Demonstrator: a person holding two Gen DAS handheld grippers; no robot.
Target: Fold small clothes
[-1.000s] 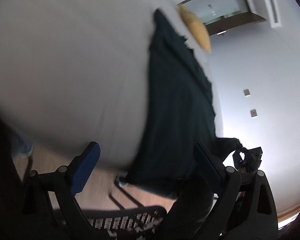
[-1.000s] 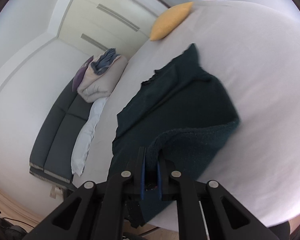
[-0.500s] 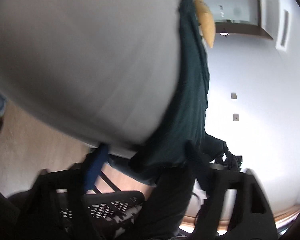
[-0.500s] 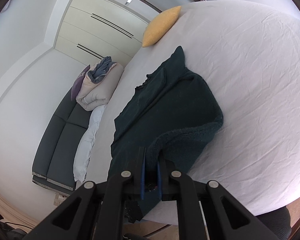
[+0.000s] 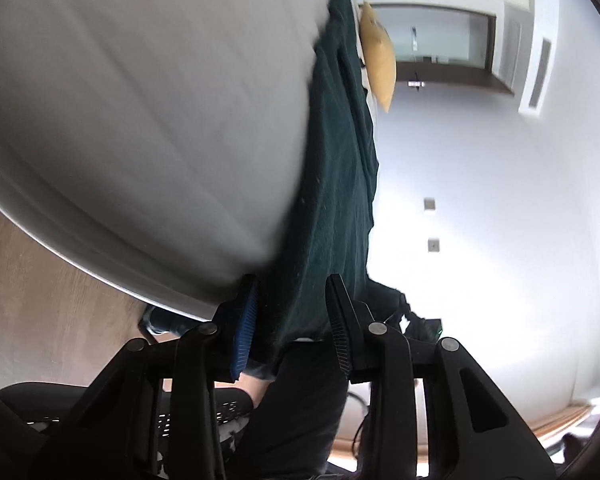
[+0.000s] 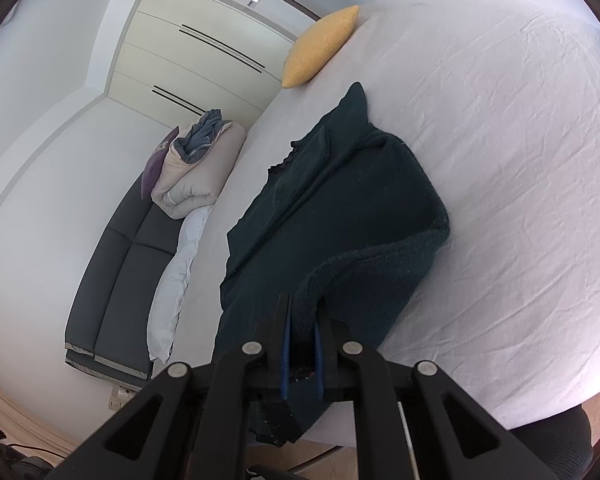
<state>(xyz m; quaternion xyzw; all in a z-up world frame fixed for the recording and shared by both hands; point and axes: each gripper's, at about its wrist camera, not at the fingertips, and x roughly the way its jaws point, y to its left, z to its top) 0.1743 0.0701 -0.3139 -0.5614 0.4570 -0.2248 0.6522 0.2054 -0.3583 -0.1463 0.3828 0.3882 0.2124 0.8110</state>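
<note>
Dark green garment [image 6: 340,216] on the white bed [image 6: 500,160], near edge lifted and curled over — first fold begun, not laid flat. Right gripper [image 6: 302,344] pinches that edge; left gripper [image 5: 290,320] straddles the hanging hem, jaws part-open, not clamped.

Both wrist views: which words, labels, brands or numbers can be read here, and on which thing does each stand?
No text can be read in either view.
Garment: dark green, no label or print shows.
Pillow: plain yellow, no writing.
Wall plates: blank as far as can be seen, too small to tell.
Socket near the floor: some marks, too small to read.
Right claw: no brand visible.
</note>
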